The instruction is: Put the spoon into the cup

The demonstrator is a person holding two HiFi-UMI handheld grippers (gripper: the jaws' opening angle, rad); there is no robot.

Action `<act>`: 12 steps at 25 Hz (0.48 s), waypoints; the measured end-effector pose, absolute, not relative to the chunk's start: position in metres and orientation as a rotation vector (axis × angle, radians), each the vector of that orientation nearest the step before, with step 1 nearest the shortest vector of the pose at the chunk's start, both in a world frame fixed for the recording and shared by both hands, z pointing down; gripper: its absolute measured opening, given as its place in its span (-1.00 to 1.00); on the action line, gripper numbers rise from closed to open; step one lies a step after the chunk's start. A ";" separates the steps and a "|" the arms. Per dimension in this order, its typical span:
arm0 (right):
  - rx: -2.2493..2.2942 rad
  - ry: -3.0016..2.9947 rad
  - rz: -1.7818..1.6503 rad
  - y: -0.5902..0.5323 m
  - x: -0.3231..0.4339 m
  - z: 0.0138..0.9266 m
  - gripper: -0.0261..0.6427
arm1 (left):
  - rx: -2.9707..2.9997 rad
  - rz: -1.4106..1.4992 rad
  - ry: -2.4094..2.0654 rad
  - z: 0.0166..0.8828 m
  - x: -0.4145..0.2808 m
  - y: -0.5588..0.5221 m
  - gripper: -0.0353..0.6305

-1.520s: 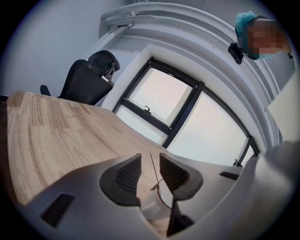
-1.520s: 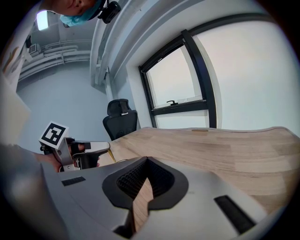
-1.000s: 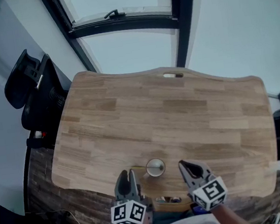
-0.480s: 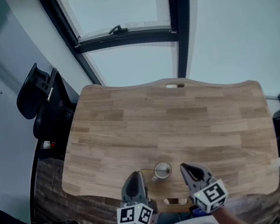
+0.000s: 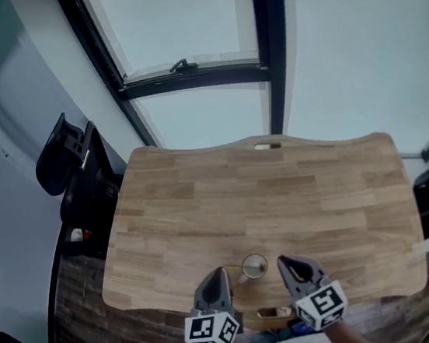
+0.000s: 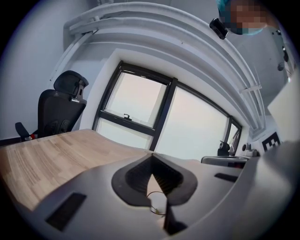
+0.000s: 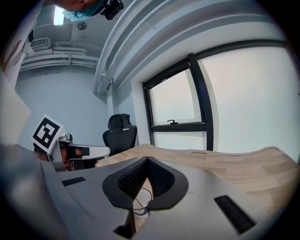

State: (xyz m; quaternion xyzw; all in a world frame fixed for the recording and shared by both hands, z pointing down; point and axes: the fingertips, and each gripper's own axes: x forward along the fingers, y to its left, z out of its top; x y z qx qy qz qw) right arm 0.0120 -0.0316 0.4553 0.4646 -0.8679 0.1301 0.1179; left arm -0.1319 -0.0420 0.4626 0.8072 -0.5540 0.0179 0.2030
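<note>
Cup (image 5: 253, 265) between left gripper (image 5: 214, 275), just closed empty, right gripper (image 5: 285, 263), closed — spoon (image 5: 229, 268) apparently inside

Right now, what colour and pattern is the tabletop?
Light brown wood planks; the tabletop shows best in the head view.

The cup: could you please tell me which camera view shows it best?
The head view: the cup is seen whole from above on the wooden table. The left and right gripper views each show only a sliver of its rim, low in the frame.
</note>
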 end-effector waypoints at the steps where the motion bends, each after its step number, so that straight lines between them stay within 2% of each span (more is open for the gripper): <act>1: 1.359 -2.534 0.379 -0.031 0.012 0.456 -0.93 | 2.262 0.057 -1.542 0.461 -0.131 -0.042 -0.89; 12: 1.385 -2.526 0.352 -0.033 0.010 0.452 -0.93 | 2.298 0.116 -1.511 0.464 -0.129 -0.041 -0.89</act>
